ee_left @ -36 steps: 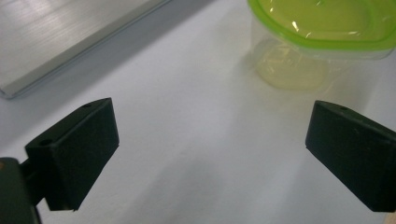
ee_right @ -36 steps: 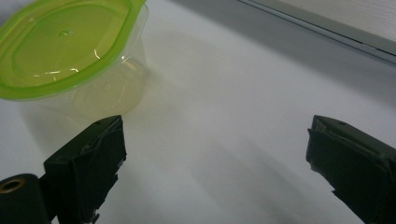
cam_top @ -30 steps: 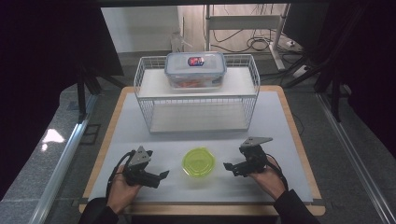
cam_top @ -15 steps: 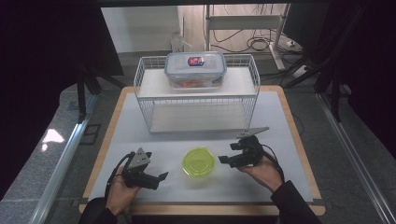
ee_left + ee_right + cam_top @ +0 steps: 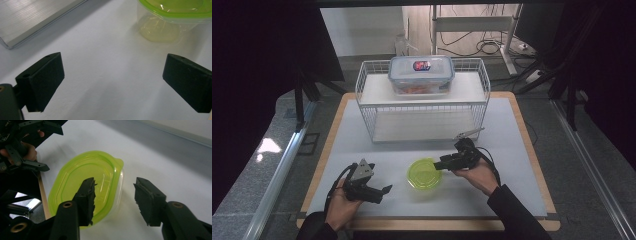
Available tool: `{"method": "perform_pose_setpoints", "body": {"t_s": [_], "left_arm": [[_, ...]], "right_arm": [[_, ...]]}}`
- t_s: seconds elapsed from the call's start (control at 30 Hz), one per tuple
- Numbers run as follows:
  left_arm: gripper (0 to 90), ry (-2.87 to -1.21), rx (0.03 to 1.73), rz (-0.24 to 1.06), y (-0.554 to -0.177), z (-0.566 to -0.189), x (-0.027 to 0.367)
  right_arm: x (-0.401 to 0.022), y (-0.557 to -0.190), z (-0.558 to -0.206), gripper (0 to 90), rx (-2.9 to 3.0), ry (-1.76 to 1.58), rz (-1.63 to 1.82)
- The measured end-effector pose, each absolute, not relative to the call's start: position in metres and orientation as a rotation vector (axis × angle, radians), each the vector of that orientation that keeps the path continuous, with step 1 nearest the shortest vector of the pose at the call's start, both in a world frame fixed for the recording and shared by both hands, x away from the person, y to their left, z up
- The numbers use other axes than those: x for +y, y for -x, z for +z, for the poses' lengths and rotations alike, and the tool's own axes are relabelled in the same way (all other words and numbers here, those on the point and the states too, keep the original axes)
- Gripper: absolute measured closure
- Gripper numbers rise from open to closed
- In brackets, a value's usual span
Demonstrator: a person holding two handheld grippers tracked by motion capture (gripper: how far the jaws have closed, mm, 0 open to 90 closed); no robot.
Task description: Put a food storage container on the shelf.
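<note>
- Right hand-held gripper (image 5: 113, 195) has just been closing, jaws half apart around the green-lidded container's (image 5: 426, 173) rim, not yet clamped.
- Left hand-held gripper (image 5: 112, 82) waits wide apart, empty; lifting remains.

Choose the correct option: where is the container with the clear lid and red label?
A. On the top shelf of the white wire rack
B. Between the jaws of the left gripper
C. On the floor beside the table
A: the clear-lidded container sits on the upper shelf of the white wire rack, behind the green-lidded tub.

The sticker (image 5: 420, 65) on the box lid (image 5: 421, 68) is too small to read.
</note>
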State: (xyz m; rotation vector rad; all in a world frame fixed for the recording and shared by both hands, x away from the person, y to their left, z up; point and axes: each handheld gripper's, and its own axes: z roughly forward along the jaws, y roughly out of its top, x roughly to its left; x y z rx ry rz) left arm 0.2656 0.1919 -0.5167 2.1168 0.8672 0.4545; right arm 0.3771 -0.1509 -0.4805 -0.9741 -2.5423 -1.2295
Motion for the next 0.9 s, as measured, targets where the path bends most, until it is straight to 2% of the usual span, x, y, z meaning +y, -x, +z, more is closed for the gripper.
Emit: {"method": "perform_pose_setpoints", "body": {"t_s": [0.4, 0.43, 0.63, 0.9], "left_arm": [[4.1, -2.139, 0.851, 0.457, -0.265, -0.518, 0.189], [4.1, -2.140, 0.851, 0.457, -0.265, -0.518, 0.189], [4.1, -2.150, 0.846, 0.460, -0.265, -0.518, 0.188], [4.2, -2.152, 0.843, 0.462, -0.265, -0.519, 0.188]], "right_arm": [[-0.143, -0.395, -0.494, 70.0, -2.337, 1.029, -1.138], [-0.144, -0.396, -0.495, 75.2, -2.323, 1.035, -1.137], [-0.143, -0.394, -0.494, 80.1, -2.355, 1.035, -1.114], [-0.140, -0.388, -0.488, 81.5, -2.363, 1.008, -1.134]]}}
